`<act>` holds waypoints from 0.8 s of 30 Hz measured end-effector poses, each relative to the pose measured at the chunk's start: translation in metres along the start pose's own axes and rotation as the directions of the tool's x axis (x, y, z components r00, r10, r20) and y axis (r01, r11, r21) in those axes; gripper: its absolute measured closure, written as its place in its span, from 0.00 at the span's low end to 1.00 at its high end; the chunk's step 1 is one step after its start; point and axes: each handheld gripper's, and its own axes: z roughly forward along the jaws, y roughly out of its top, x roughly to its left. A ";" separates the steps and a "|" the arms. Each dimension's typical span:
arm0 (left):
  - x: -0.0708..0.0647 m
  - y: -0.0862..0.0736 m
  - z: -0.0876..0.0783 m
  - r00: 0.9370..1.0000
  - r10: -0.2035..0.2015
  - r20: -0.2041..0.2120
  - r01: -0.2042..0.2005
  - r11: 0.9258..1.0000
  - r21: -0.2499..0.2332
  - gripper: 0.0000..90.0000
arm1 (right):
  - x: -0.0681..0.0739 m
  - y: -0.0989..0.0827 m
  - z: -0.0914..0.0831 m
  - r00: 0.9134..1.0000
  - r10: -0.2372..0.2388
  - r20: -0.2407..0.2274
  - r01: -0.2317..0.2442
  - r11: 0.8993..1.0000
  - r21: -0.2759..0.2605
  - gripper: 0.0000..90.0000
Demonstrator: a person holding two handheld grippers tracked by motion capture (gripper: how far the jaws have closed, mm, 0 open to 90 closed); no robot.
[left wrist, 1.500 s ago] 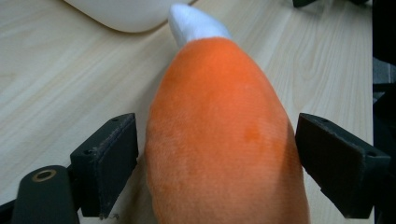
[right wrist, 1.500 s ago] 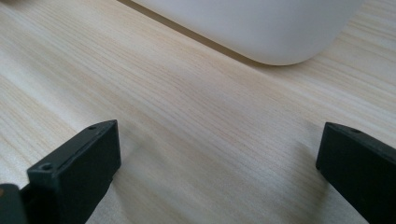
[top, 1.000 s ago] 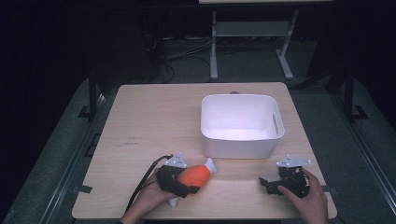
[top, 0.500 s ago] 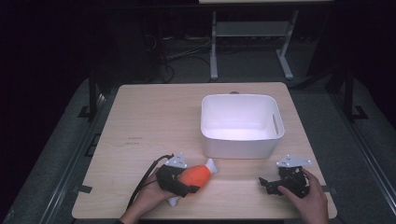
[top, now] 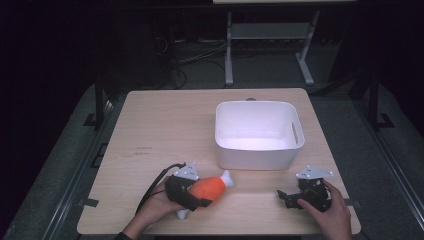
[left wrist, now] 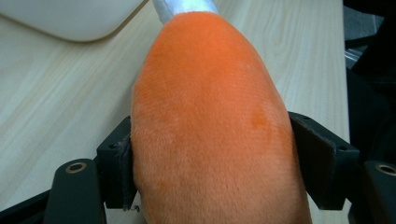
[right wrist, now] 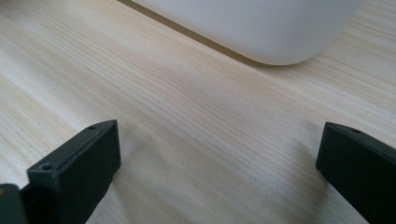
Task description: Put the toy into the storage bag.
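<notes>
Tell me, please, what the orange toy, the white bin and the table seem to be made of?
Toy: soft plush, judging by its fuzzy, short-napped orange surface; its white tip looks like fabric too.
Bin: probably moulded plastic, smooth and matte white, with rounded corners and a cut-out handle.
Table: pale wood or a wood-look laminate, with fine straight grain lines and a flat, low-sheen finish; which one, I cannot tell.

Dark room, grey floor [top: 60, 165], light wooden table [top: 165, 130], metal stand [top: 229, 50] behind
</notes>
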 end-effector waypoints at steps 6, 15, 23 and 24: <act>0.001 0.010 -0.003 0.999 0.037 0.027 -0.037 0.999 -0.004 0.28 | 0.000 0.000 0.000 1.000 0.000 0.000 0.000 1.000 0.000 0.00; 0.001 0.026 -0.005 0.994 0.094 0.059 -0.095 0.995 0.004 0.28 | 0.000 0.000 0.000 1.000 0.000 0.000 0.000 1.000 0.000 0.00; 0.001 0.045 -0.010 0.985 0.156 0.078 -0.157 0.987 0.015 0.28 | 0.000 0.000 0.000 1.000 0.000 0.000 0.000 1.000 0.000 0.00; 0.001 0.048 -0.010 0.983 0.166 0.082 -0.167 0.986 0.013 0.28 | 0.000 0.000 0.000 1.000 0.000 0.000 0.000 1.000 0.000 0.00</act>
